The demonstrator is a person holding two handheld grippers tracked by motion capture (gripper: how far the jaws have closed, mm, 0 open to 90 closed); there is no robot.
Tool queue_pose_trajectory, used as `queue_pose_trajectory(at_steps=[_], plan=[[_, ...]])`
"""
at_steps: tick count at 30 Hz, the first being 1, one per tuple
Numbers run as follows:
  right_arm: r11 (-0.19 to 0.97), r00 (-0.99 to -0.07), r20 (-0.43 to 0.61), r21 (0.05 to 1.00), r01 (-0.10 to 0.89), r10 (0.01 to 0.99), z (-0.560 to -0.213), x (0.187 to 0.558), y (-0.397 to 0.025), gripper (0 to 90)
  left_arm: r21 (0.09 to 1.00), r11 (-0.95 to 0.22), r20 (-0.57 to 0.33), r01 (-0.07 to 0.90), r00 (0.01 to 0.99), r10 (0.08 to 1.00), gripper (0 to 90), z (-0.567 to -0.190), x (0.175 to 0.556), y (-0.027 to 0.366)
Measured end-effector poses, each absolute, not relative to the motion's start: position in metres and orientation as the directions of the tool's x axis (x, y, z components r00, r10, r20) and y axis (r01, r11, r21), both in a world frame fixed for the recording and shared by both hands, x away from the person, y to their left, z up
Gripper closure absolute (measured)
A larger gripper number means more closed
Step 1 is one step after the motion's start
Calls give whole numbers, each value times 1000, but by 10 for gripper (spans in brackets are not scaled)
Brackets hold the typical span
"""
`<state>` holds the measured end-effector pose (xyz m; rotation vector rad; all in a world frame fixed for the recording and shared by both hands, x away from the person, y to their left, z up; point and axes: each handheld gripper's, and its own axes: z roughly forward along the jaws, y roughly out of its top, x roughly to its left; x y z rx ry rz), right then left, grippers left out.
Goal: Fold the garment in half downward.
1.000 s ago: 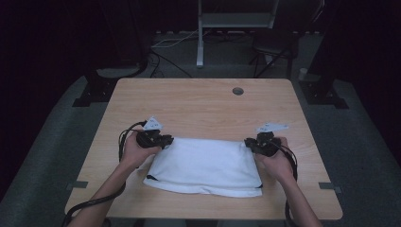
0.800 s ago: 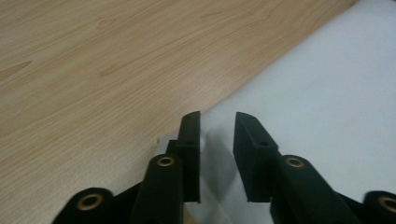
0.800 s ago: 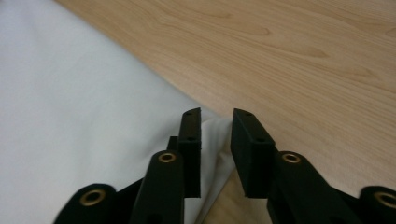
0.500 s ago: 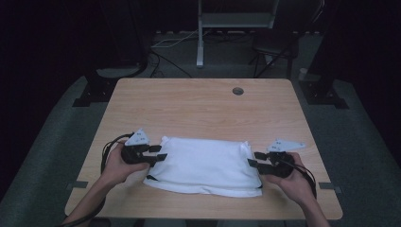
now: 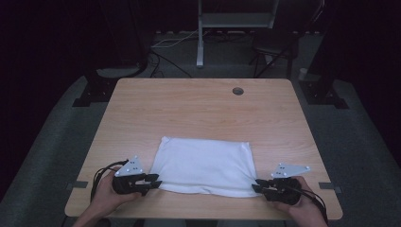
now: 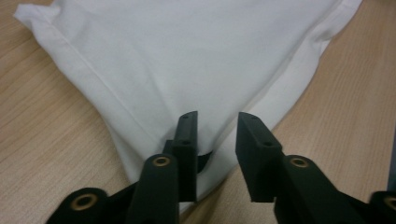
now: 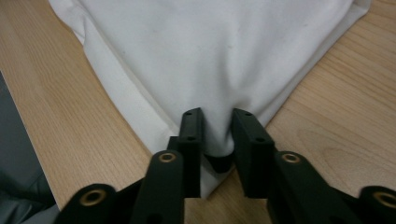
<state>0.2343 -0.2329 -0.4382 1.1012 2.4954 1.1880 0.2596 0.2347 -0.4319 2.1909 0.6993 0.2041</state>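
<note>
A folded white cloth (image 5: 203,163) lies flat on the near half of the wooden table (image 5: 198,109). My left gripper (image 5: 158,182) is at the cloth's near left corner. In the left gripper view that gripper (image 6: 217,123) stands open, its jaws on either side of the cloth's (image 6: 196,56) corner with a gap between them. My right gripper (image 5: 255,187) is at the near right corner. In the right gripper view it (image 7: 217,116) is shut on the cloth (image 7: 219,51), whose corner bunches up between the jaws.
A round cable hole (image 5: 238,91) sits near the table's far edge. Beyond the table stand a white post (image 5: 200,33) and dark stands on the grey floor. The table's near edge runs just below both hands.
Both grippers have come back from the cloth's far corners along its sides to its near corners. The cloth itself lies as before.
</note>
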Motion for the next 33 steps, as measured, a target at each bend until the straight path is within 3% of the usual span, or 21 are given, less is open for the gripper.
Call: queue_pose_trajectory(at_steps=[7,23,28,33], plan=[[385,-719,185,742,549,670,-430,232,-235,826,750,-523,-66,404,834,548,844,-429,259,235],[433,-740,173,716,548,650,-434,226,-231,818,747,-515,-92,420,833,546,847,-438,251,239],[443,-743,172,708,550,647,-436,225,-231,773,750,-502,-117,430,834,539,781,-438,250,239],[430,-751,154,738,520,642,-426,225,-230,621,781,-442,-140,441,814,564,579,-433,253,239]])
